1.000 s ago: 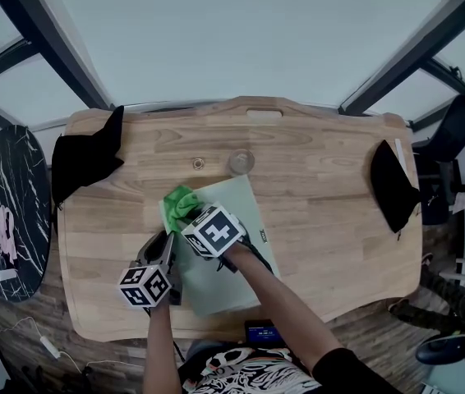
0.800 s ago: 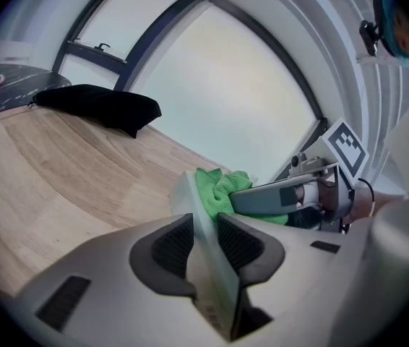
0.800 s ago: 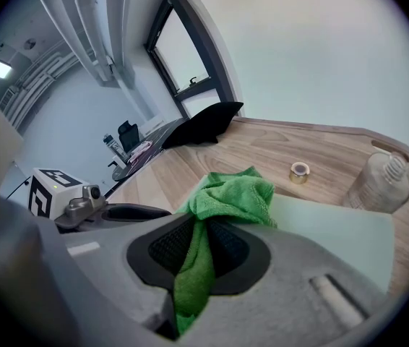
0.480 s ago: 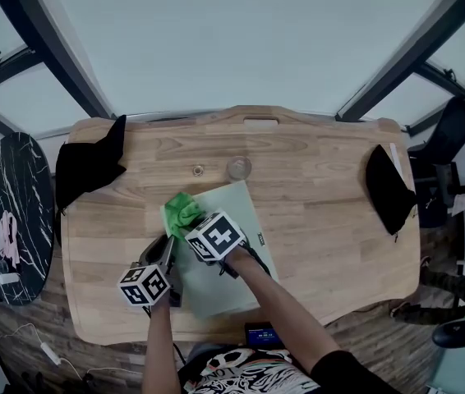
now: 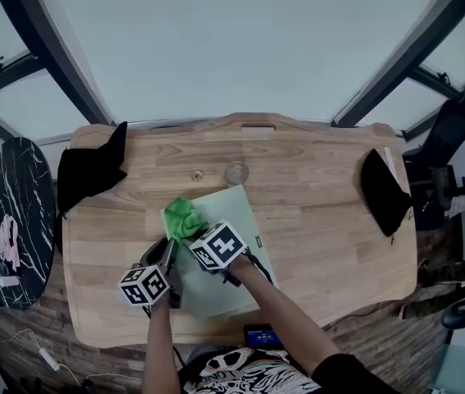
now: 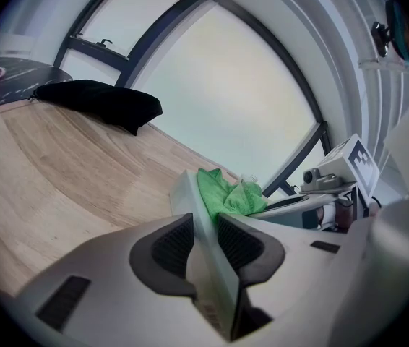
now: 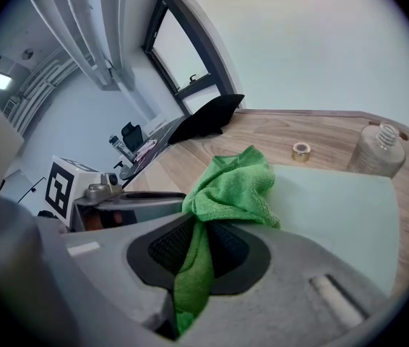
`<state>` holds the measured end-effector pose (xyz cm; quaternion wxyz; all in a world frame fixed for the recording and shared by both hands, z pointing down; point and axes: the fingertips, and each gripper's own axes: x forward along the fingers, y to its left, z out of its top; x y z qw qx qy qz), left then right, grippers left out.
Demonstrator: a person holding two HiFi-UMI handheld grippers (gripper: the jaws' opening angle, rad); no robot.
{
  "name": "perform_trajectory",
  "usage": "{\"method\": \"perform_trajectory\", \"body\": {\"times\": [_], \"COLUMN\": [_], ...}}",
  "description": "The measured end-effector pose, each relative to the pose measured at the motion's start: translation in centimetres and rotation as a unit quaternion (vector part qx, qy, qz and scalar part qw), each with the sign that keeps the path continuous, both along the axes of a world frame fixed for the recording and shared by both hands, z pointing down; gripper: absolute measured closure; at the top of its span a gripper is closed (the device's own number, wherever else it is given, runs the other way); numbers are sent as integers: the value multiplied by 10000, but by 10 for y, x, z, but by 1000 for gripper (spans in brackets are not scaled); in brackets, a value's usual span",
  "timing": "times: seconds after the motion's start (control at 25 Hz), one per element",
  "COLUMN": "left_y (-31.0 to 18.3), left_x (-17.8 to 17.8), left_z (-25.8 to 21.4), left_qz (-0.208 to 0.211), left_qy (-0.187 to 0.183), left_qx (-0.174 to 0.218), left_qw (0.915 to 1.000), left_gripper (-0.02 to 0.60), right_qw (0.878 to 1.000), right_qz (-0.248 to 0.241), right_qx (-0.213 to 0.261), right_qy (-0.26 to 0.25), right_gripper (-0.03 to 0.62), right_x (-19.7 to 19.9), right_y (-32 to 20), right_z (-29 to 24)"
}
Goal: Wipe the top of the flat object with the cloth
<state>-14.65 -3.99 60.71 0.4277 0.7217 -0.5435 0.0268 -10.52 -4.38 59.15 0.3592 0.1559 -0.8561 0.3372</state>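
Jaws of the left gripper are closed part-way on the edge of the board, both pads pressing its thin rim; jaws of the right gripper are closed almost fully on a narrow fold of the green cloth, with the rest bunched in front of the tips. The board lies flat on the table, directly in front of the person. The cloth rests on the board's far left corner, and the left gripper clamps the left long edge nearer the person. Probable faults from this position: the cloth may pull out of the jaws if it drags hard on the surface, since only a thin fold is gripped; the board may swing about its single clamped edge if the wiping stroke pushes sideways; a stroke carried past the far end may strike the bottle or the tape roll, which stand just beyond it; a stroke drawn back along the left edge may bring the two grippers together, as they are already close. The board's long axis runs from the person toward the far side of the table, with the far end leaning slightly left in the head view; its broad face points up
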Motion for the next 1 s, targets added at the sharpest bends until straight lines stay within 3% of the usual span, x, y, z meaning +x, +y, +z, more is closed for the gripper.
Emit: {"method": "perform_trajectory", "body": {"times": [1.0], "left_y": [-1], "left_x": [0], "left_z": [2], "left_qz": [72], "left_qy": [31], "left_qx": [-11], "left_qw": [10000], "left_gripper": [479], "right_qw": [10000], "right_qz": [-18], "right_qx": [-50], "right_qy": [30], "right_gripper": [539], "right_x": [7], "right_y": [25], "right_z": [2]}}
